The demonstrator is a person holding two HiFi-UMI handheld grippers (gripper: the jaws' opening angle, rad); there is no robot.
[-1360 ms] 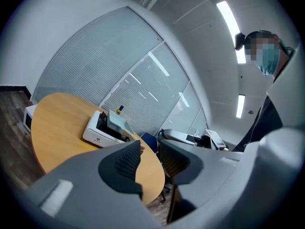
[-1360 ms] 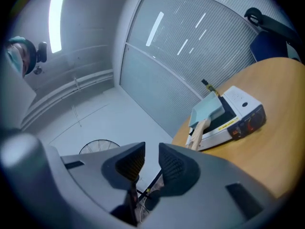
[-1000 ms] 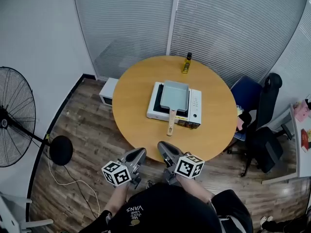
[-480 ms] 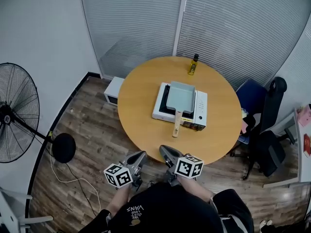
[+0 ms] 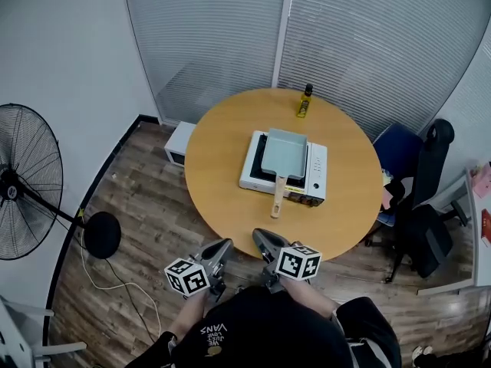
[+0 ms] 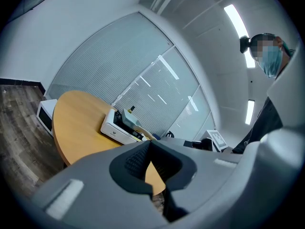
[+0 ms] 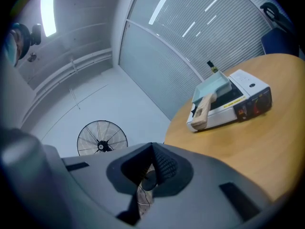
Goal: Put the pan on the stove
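- The round wooden counter (image 5: 219, 175) fills the middle of the head view.
- The white stove (image 5: 316, 171) sits at its centre.
- The pale blue pan (image 5: 285, 152) rests on the stove, handle pointing to 6 o'clock.
- The left gripper (image 5: 221, 245) and right gripper (image 5: 261, 238) hover at the counter's 6 o'clock edge, jaws together and empty.
- A small bottle (image 5: 304, 102) stands at 1 o'clock.

An office room: blinded glass partitions (image 5: 207, 44), swivel chair (image 5: 420, 225) (round meeting table (image 5: 222, 198)).

Pale blue pan (image 5: 284, 150), white stove (image 5: 317, 167), tan table (image 5: 219, 167)
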